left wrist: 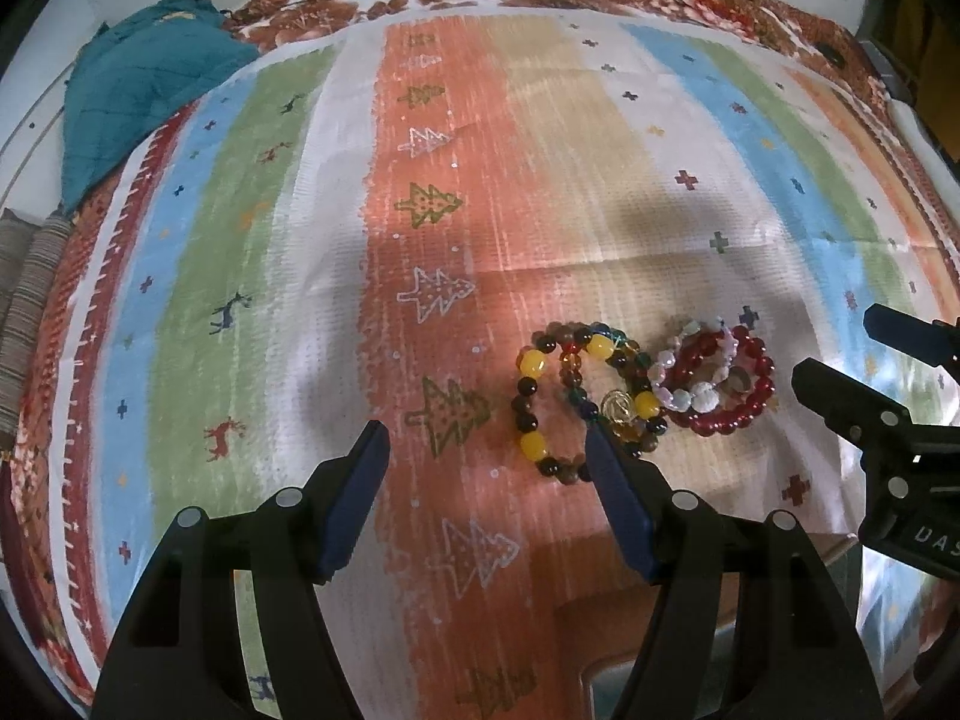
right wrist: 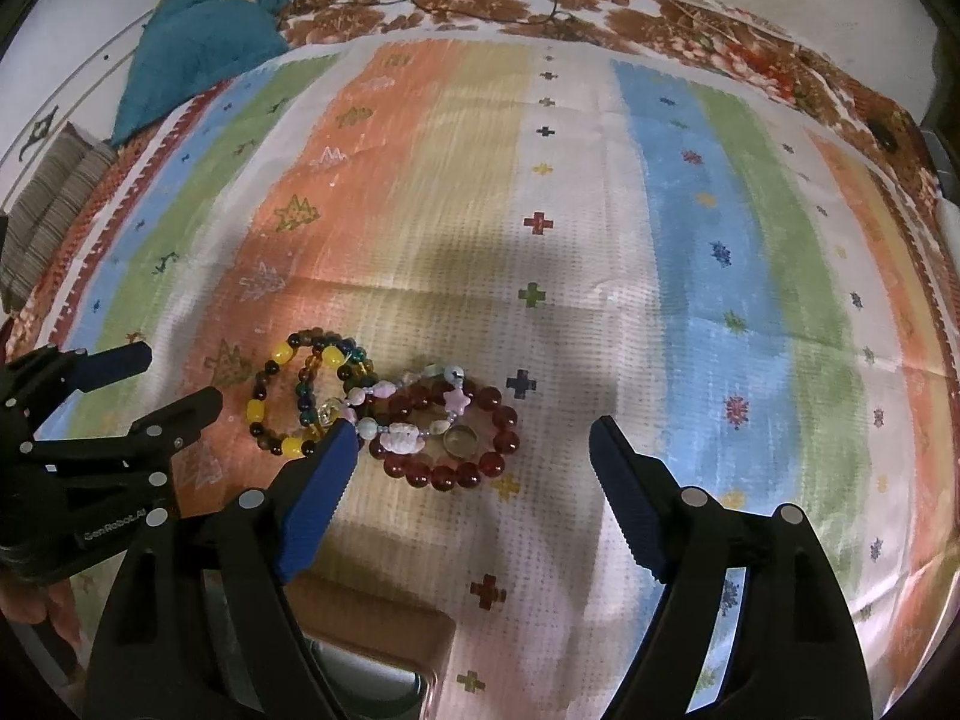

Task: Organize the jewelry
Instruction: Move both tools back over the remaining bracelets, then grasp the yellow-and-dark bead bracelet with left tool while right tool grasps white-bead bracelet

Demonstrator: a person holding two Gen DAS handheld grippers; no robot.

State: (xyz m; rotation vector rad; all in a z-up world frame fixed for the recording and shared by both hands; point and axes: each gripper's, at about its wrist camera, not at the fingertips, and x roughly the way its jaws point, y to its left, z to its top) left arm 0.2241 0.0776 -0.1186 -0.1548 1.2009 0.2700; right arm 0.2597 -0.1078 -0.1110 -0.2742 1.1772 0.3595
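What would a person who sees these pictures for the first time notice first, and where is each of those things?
First comes the cluster of beaded bracelets in the middle of the striped cloth: a yellow-and-dark bead bracelet lies on the left and a dark red bead bracelet on the right, with a pale pink-and-white strand across it. The left gripper and right gripper hover open at the near side of them. A teal cloth is bunched at the far left corner.

Light is dim and warm, with soft shadows across the striped cloth point(left wrist: 540, 228). Both views bend strongly toward dark corners. The right view looks slightly blurred.
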